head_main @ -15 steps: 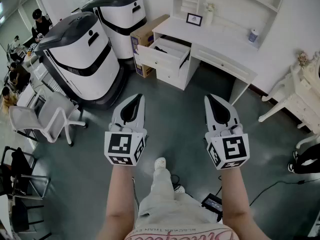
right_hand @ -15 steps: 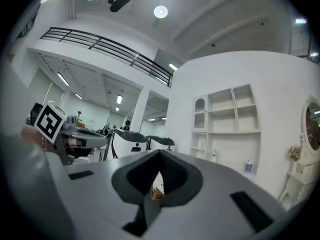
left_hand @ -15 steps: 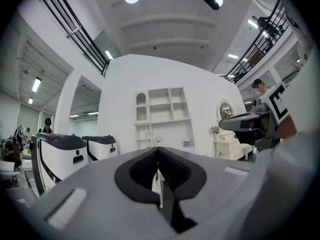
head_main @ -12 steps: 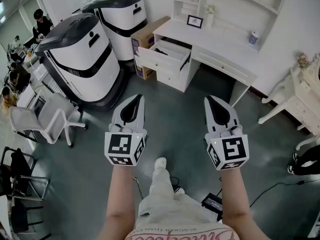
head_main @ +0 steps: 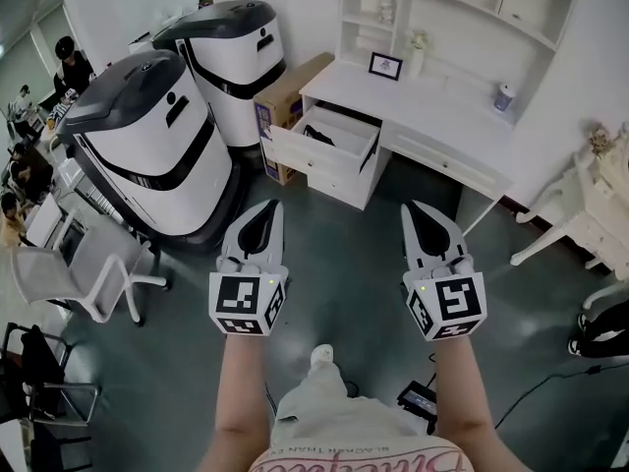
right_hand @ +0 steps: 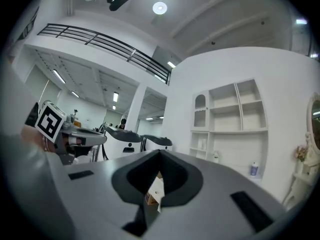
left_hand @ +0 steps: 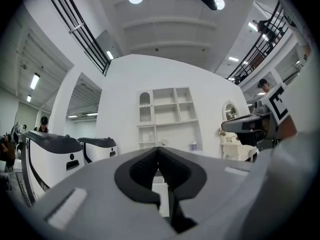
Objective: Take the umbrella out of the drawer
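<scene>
Approach matters: grey left gripper [head_main: 265, 207] and right gripper [head_main: 415, 207], both clenched empty, hang well short of the open white desk drawer [head_main: 308, 158], so step closer before opening either.

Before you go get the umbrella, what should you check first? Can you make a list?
1. Drawer pulled out: ok. The drawer of the white desk stands open.
2. Umbrella spotted: cannot tell. A dark thing lies in the drawer, too small to name.
3. Left gripper empty: ok, jaws together on nothing.
4. Right gripper empty: ok, jaws together on nothing.
5. Jaws open for grabbing: not ok, both are shut.
6. Close enough to reach: not ok. Grey floor lies between both grippers and the drawer.
</scene>
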### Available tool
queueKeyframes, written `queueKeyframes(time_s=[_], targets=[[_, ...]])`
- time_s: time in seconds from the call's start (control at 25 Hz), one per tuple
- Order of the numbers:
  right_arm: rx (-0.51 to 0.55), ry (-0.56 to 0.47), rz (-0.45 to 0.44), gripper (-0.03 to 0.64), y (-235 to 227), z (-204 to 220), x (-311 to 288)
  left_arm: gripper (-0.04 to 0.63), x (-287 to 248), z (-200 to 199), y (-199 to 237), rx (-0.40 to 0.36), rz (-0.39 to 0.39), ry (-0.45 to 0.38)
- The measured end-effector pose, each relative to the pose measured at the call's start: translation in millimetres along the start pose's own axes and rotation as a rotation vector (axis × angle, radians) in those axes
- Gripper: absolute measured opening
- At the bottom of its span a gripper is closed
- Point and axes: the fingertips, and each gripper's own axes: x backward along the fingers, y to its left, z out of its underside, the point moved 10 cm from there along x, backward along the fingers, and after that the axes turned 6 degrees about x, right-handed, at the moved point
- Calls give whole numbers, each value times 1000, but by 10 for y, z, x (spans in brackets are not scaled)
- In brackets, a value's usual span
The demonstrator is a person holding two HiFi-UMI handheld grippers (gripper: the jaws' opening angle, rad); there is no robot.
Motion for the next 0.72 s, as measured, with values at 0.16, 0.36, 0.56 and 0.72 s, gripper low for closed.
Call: queueKeyframes(time_s=[0.16,0.36,0.56,0.72], targets=[[16,-2,25,8,-66,38,-486,8,-431,19,348,6,13,-12],[27,7,44,8,-80,64,-876,8,-743,34,640,5,27,-8],[34,11,49,8,-80,64,-1096,8,-878,53,845,23,15,-17],[38,17,51,8,-116,120,-1208,8,-986,100,905,30,13,-18]])
